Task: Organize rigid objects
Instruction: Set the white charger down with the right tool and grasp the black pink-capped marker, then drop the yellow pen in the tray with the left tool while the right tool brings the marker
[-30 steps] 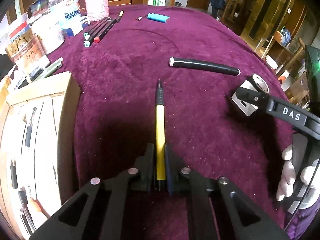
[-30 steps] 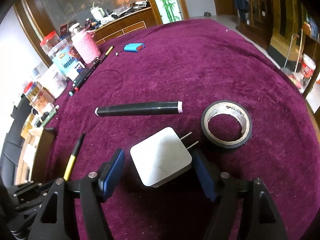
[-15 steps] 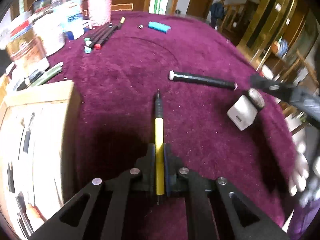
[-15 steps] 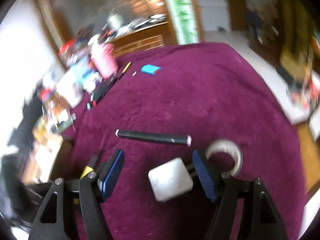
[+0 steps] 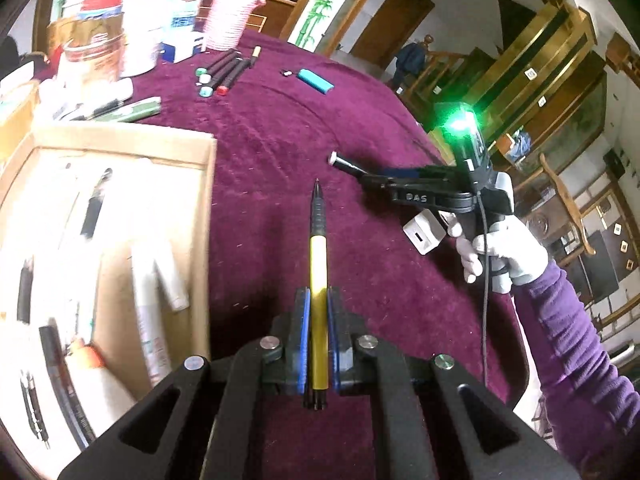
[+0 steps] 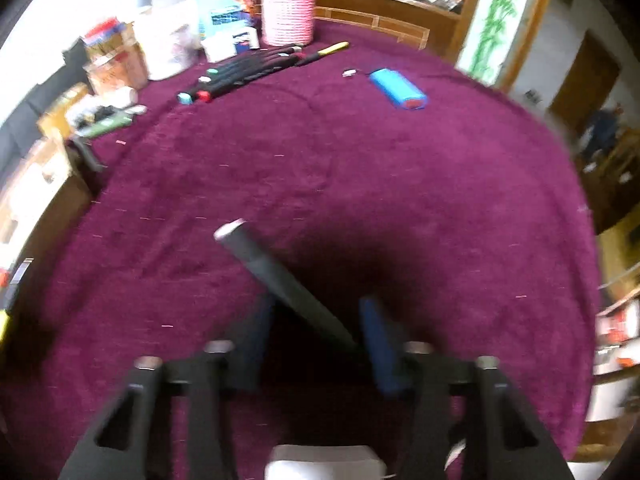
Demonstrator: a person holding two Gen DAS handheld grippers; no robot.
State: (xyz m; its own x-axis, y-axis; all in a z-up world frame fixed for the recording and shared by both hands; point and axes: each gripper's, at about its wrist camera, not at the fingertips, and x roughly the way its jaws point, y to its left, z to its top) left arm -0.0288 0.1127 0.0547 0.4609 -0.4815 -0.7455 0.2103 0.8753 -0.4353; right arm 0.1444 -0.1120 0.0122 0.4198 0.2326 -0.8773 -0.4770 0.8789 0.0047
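Left gripper (image 5: pixel 318 344) clamped on yellow pen (image 5: pixel 319 276), lower centre; next likely carry to cardboard box (image 5: pixel 208 184), frame left. Right gripper (image 6: pixel 316 336) jaws wide, straddling black marker (image 6: pixel 280 276); closing needed.

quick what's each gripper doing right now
Left gripper: shut on the yellow pen.
Right gripper: open, straddling the black marker, nothing held.

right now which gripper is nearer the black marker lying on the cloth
Right. The right gripper is open with the black marker between its fingers. The left gripper, shut on the yellow pen, sits well back from the marker.
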